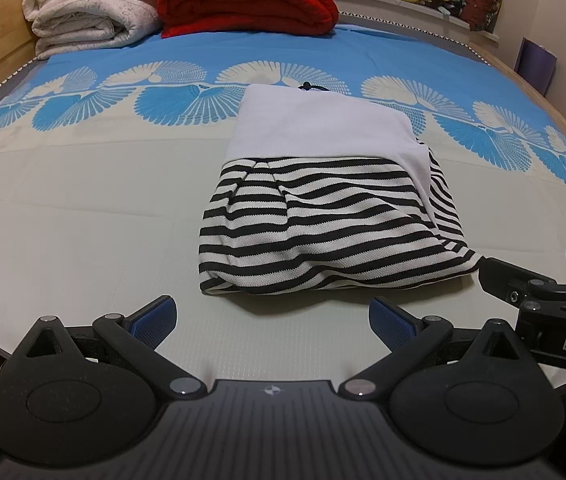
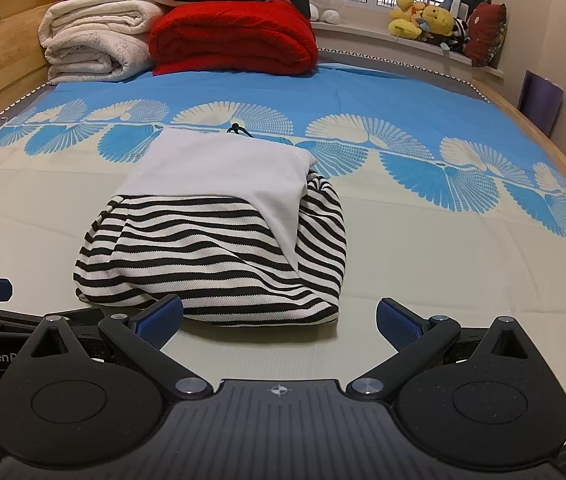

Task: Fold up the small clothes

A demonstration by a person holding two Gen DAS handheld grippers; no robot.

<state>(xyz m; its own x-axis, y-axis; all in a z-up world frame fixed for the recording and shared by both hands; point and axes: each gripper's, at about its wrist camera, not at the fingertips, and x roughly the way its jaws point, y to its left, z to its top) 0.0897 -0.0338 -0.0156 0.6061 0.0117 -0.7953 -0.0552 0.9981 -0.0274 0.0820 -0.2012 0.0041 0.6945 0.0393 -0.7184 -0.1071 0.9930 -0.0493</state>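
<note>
Striped top (image 1: 323, 224) sits folded on the bed (image 1: 83, 220) (looks done), so my left gripper (image 1: 271, 320) and right gripper (image 2: 279, 320) hover near it, fingers wide apart, holding nothing.

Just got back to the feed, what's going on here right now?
A person holds two tongs over a bed. Both the left tongs and right tongs are open and empty, hovering just short of the striped garment. It lies folded into a compact bundle, white part on top, touched by neither.
</note>
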